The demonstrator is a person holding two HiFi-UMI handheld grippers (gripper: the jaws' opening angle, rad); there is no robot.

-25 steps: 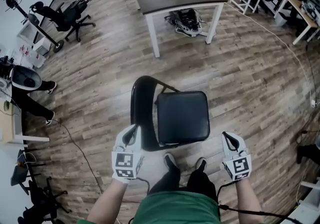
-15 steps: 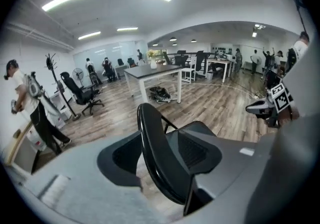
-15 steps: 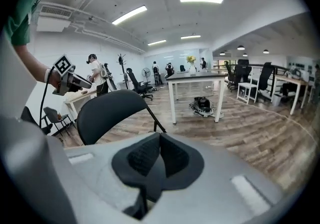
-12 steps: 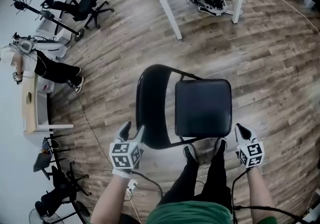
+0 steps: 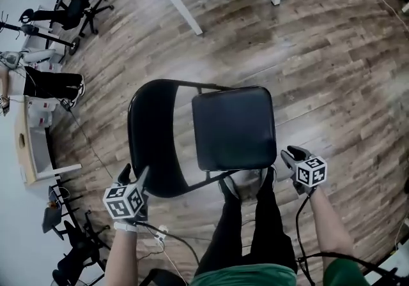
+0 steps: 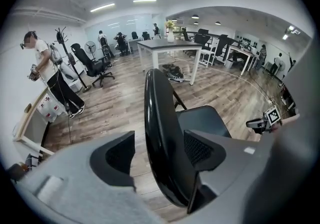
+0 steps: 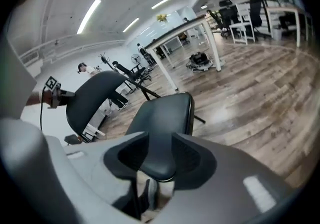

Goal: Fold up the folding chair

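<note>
Wooden floor, black chair unfolded; left gripper at 8 o'clock opening around backrest, right gripper opening around seat edge.

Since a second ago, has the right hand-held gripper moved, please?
Yes: the right hand-held gripper has closed in on the chair seat; its opening jaws now straddle the seat's front corner.

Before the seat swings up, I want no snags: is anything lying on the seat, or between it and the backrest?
Nothing visible does. The seat is bare on top, and nothing lies between it and the backrest. The person's shoes stand at the seat's near edge, below it rather than in its upward swing.
</note>
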